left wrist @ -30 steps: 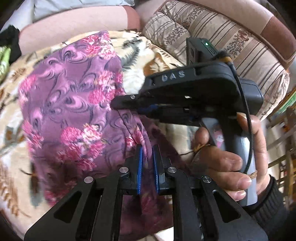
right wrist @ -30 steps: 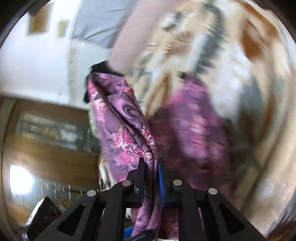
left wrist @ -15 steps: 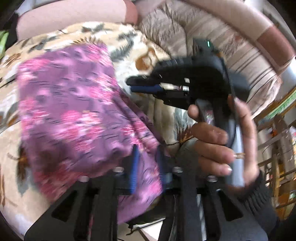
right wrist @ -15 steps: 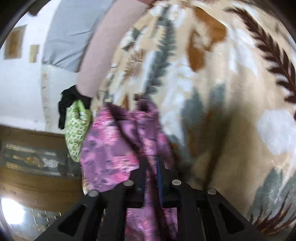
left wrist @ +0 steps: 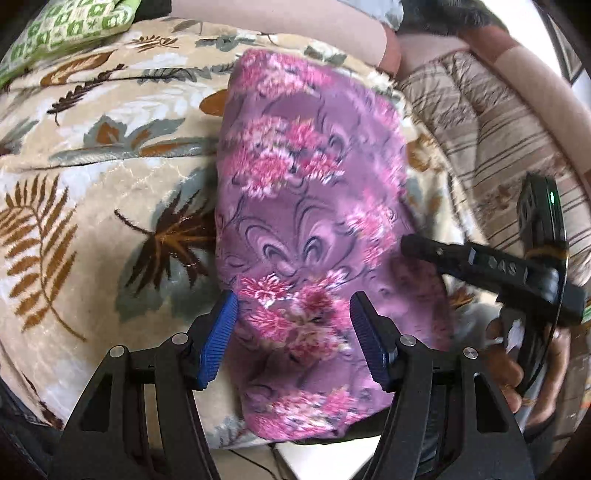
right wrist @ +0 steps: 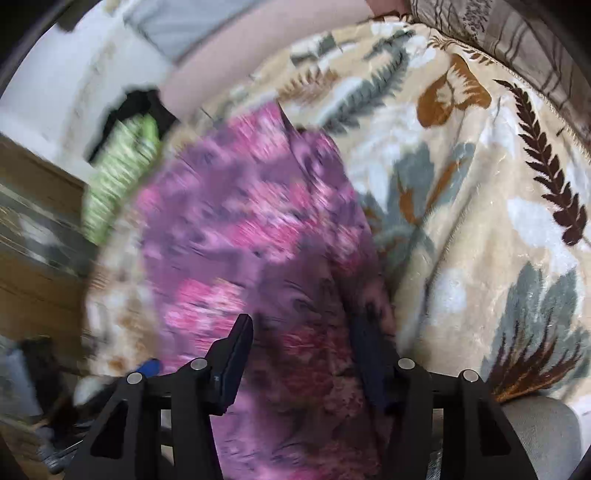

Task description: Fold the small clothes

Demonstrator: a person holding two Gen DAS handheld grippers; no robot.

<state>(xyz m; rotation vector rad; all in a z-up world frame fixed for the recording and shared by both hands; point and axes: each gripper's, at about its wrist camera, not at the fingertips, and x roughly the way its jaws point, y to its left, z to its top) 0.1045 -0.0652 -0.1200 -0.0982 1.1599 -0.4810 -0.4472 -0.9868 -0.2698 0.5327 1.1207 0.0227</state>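
Observation:
A purple garment with pink flowers [left wrist: 306, 206] lies folded into a long strip on the leaf-patterned blanket [left wrist: 103, 177]. My left gripper [left wrist: 293, 325] hovers over its near end, its jaws opening, blue pads apart with the cloth lying loose below them. In the right wrist view the same garment [right wrist: 251, 236] is blurred beneath my right gripper [right wrist: 303, 343], whose jaws are also opening and no longer pinch the fabric. The right gripper's body [left wrist: 495, 266] and the hand holding it show at the right edge of the left wrist view.
A green patterned cloth [left wrist: 70, 29] lies at the blanket's far left corner. A striped sofa cushion [left wrist: 498, 122] and a pink armrest [left wrist: 280, 33] border the blanket. Wooden furniture [right wrist: 33, 236] stands beyond the blanket's left side in the right wrist view.
Both grippers were shut on the purple garment and have let it go, jaws spread. The garment now lies flat on the blanket. The right gripper has swung from the middle to the right.

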